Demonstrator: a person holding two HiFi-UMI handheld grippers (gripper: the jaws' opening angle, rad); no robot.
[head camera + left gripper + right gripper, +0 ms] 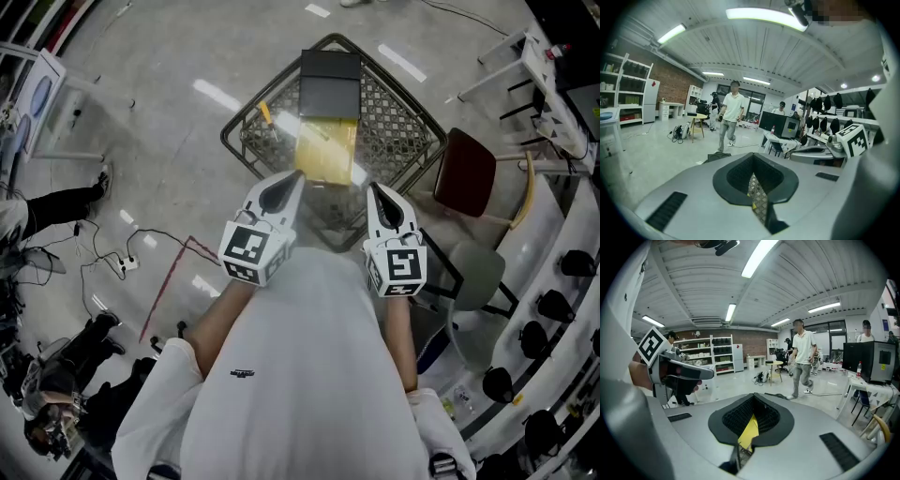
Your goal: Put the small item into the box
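Note:
A yellow box (326,150) lies on a wire mesh table (398,127), with a black box (329,82) just beyond it. A small yellow item (265,112) rests on the mesh to the left of the boxes. My left gripper (292,180) and right gripper (375,189) are held side by side near my chest, pointing at the near edge of the yellow box. Both are shut with nothing between them. Through the thin slit of the left gripper (755,183) I see mesh. Through that of the right gripper (750,422) I see yellow.
A dark red chair (466,173) and a grey chair (478,272) stand right of the table. Cables (122,262) lie on the floor to the left. A person (730,117) walks across the room ahead; a desk with monitors (780,124) stands at the right.

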